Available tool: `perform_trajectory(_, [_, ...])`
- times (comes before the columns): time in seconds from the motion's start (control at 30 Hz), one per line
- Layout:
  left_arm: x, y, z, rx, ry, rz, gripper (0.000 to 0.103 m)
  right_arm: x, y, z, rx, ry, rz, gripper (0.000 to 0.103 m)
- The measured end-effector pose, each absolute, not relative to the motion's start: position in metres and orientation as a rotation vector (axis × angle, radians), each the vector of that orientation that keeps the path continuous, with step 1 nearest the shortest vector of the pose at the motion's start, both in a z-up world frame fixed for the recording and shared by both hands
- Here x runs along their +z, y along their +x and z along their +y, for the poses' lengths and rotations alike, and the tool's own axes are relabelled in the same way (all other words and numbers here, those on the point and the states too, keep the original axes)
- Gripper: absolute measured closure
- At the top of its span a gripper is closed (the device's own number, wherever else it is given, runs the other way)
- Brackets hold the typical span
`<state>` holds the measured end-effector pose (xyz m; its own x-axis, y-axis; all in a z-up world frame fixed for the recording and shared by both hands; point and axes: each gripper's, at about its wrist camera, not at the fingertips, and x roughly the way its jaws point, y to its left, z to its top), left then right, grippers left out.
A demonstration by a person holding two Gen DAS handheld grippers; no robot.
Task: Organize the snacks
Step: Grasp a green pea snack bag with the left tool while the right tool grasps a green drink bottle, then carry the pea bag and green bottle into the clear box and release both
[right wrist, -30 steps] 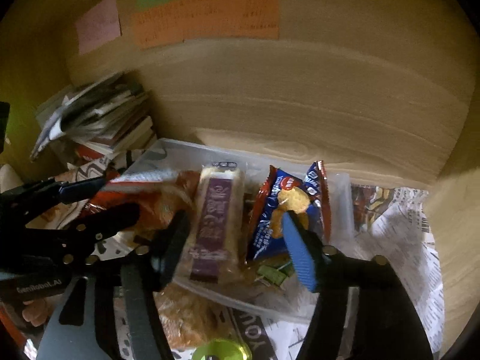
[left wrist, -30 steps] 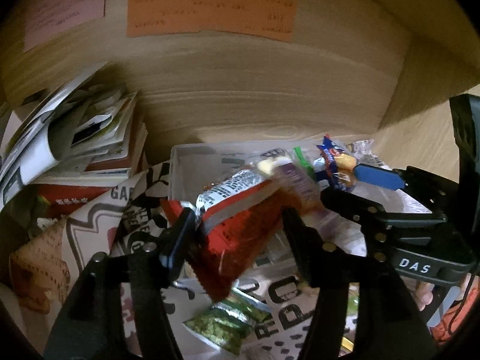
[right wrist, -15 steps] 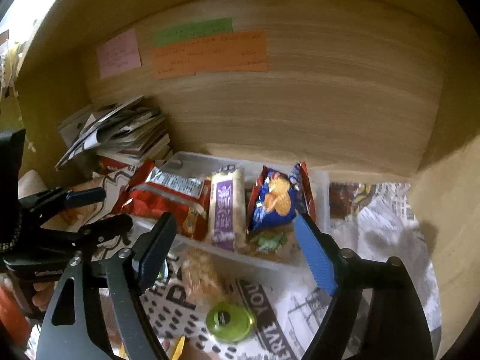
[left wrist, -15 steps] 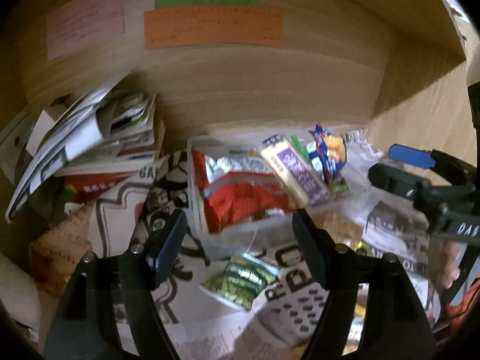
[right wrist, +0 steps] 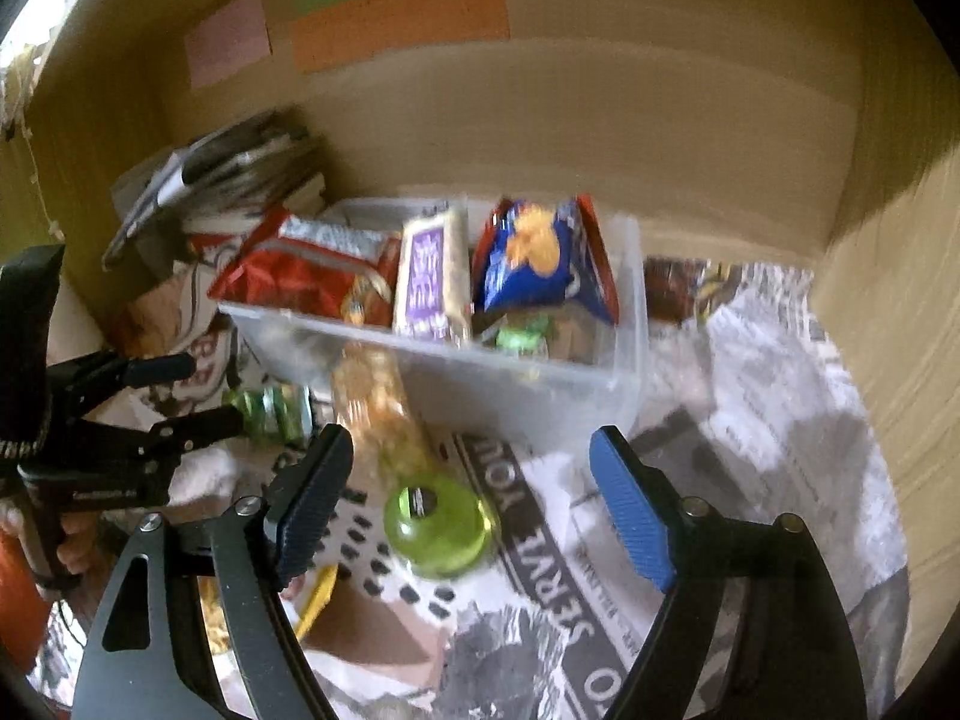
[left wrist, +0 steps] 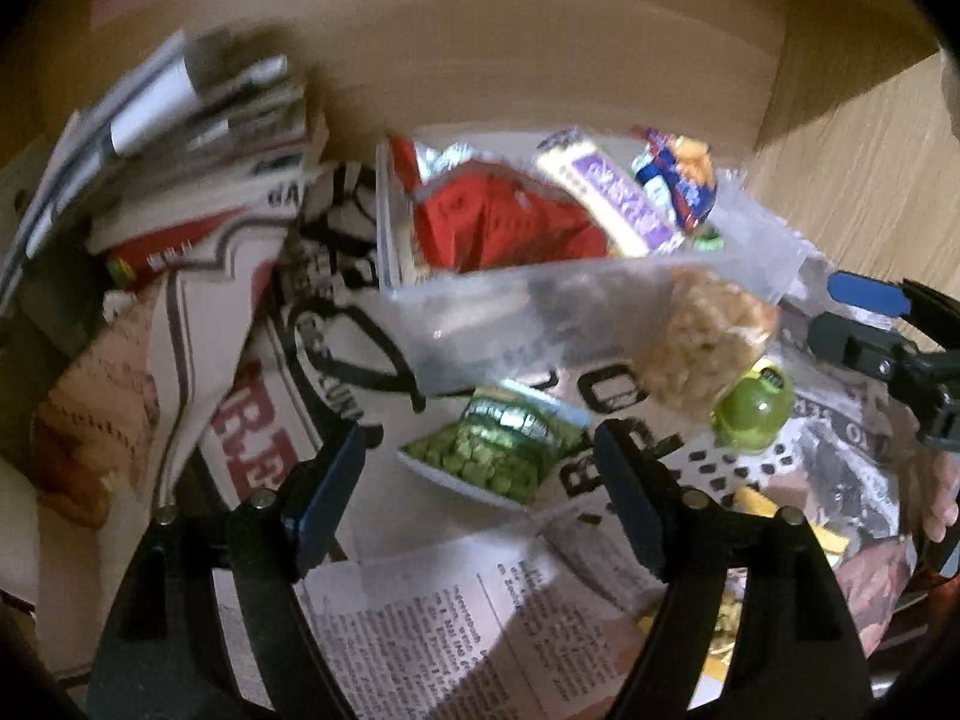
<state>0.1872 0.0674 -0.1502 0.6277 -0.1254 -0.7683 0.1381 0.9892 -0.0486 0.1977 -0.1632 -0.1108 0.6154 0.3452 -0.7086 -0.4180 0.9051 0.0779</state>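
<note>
Bin point(right wrist: 540, 384), clear plastic, on newspaper point(right wrist: 750, 420) against a wooden back wall. Contents, standing: red bag point(right wrist: 300, 276) at the 9 o'clock end, purple bar point(right wrist: 429, 276) in the middle, blue bag point(right wrist: 534, 252) at the 3 o'clock end; a green wrapper point(right wrist: 519, 339) shows under the blue bag, mostly hidden.

Loose items before the bin: pea packet point(left wrist: 498, 456), lying flat; rice-cake pack point(left wrist: 702, 342), against the bin's front wall, print too blurred to read; green cup point(right wrist: 438, 525), probably a jelly cup, foil top up. A yellow wrapper point(right wrist: 318, 594) is cut off behind the right tool's finger.

Left gripper point(left wrist: 480, 492): jaws spread wide, holding nothing, the pea packet lying between the tips at 12 o'clock.

Right gripper point(right wrist: 471, 498): jaws spread wide, holding nothing, above the green cup.

Paper stack point(left wrist: 180, 138) at 10 o'clock of the bin, smeared by motion. Wall notes point(right wrist: 396, 18): pink, green, orange, text unreadable.
</note>
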Motion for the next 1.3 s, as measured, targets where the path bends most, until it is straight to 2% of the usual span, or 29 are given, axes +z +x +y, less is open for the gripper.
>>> perform_trajectory(0.37, [-0.18,0.21,0.062,-0.181,-0.001,0.97,0.024,-0.148,0.198,-0.16,0.481,-0.081,0.913,0.025])
perform_trajectory(0.6, [-0.189,0.228,0.049,-0.192,-0.003,0.985,0.026,-0.155,0.2,-0.155,0.51,-0.092,0.935,0.052])
perform_trajectory(0.67, [-0.191,0.232,0.048,-0.198,-0.004,0.983,0.029,-0.158,0.201,-0.155,0.52,-0.082,0.945,0.056])
perform_trajectory(0.7, [-0.191,0.232,0.046,-0.203,-0.003,0.98,0.033,-0.158,0.201,-0.155,0.52,-0.077,0.943,0.056])
perform_trajectory(0.8, [-0.192,0.232,0.043,-0.21,0.005,0.972,0.036,-0.157,0.2,-0.155,0.517,-0.075,0.936,0.057])
perform_trajectory(0.9, [-0.187,0.225,0.041,-0.223,0.009,0.961,0.044,-0.155,0.198,-0.154,0.51,-0.083,0.923,0.059])
perform_trajectory(1.3, [-0.17,0.193,0.038,-0.206,-0.008,0.905,0.046,-0.148,0.189,-0.169,0.481,-0.043,0.905,0.06])
